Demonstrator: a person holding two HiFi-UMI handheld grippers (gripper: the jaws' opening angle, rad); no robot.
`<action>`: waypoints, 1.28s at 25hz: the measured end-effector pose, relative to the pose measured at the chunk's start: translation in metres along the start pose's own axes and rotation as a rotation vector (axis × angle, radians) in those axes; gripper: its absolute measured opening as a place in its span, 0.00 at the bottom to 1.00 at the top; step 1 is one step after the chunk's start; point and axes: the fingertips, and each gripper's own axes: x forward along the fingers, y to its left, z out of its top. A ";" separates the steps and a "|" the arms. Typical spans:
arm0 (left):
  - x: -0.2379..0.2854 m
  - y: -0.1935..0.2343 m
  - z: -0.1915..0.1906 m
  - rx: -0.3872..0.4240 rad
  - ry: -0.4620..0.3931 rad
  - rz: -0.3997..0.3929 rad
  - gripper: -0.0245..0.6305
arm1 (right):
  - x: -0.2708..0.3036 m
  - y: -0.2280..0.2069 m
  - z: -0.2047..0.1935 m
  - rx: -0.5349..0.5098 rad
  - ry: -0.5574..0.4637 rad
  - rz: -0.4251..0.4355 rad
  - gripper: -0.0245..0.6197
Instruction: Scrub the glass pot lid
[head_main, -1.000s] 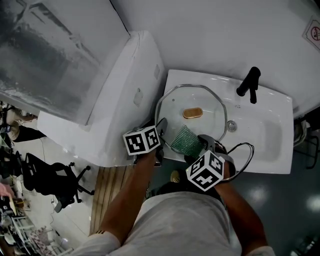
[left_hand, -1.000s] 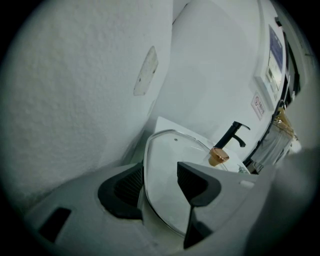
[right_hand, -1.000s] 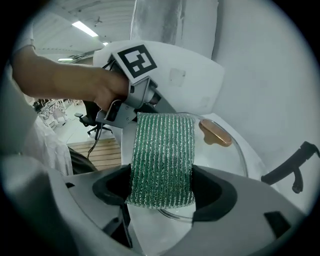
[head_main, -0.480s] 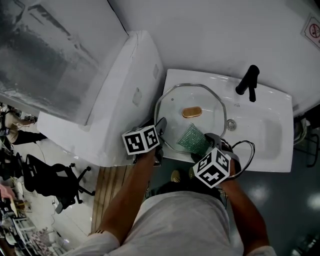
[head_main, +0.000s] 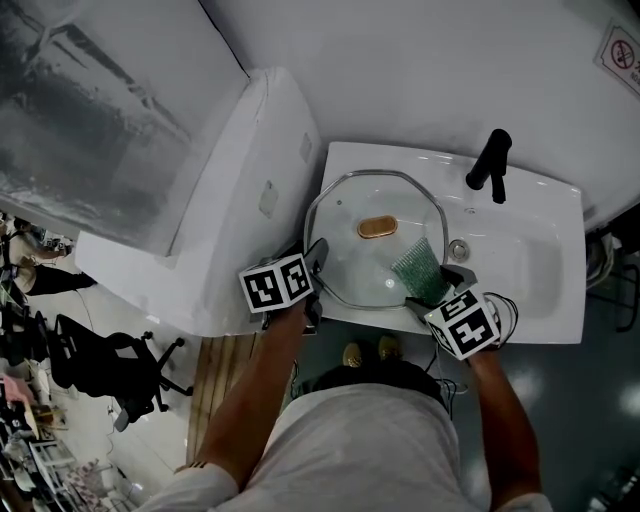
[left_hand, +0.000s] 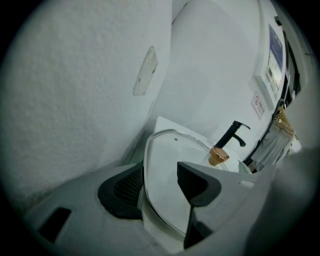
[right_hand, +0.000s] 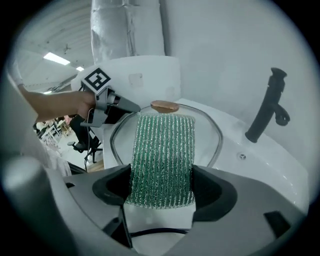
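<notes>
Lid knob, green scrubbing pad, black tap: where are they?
Lid knob (head_main: 378, 228): head view, its copper top.
Green scrubbing pad (right_hand: 162, 157): right gripper view, middle of ribbed face.
Black tap (head_main: 492, 157): head view, its upright body.

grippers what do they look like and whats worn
The left gripper and right gripper are pale grey with dark ribbed pads. Each carries a white cube with black square markers. A black cable trails from the right one. The person wears a light grey top.

Just background stuff: a white rectangular ceramic sink (head_main: 530, 290) with a matte black lever tap (head_main: 488, 163) at its back edge and a small round metal drain (head_main: 459, 249) mid-basin. A white boxy cabinet (head_main: 230, 210) sits against its left edge, and a black office chair (head_main: 110, 365) is on the floor further left.
</notes>
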 end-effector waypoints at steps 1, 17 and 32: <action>0.000 0.000 0.000 0.000 0.001 0.001 0.38 | -0.001 -0.004 -0.002 0.030 -0.009 0.005 0.58; -0.004 -0.005 -0.001 0.048 0.008 -0.009 0.39 | -0.021 -0.024 0.009 0.226 -0.146 0.090 0.58; -0.066 -0.074 0.058 0.292 -0.246 -0.086 0.40 | -0.069 -0.021 0.088 0.136 -0.350 0.077 0.58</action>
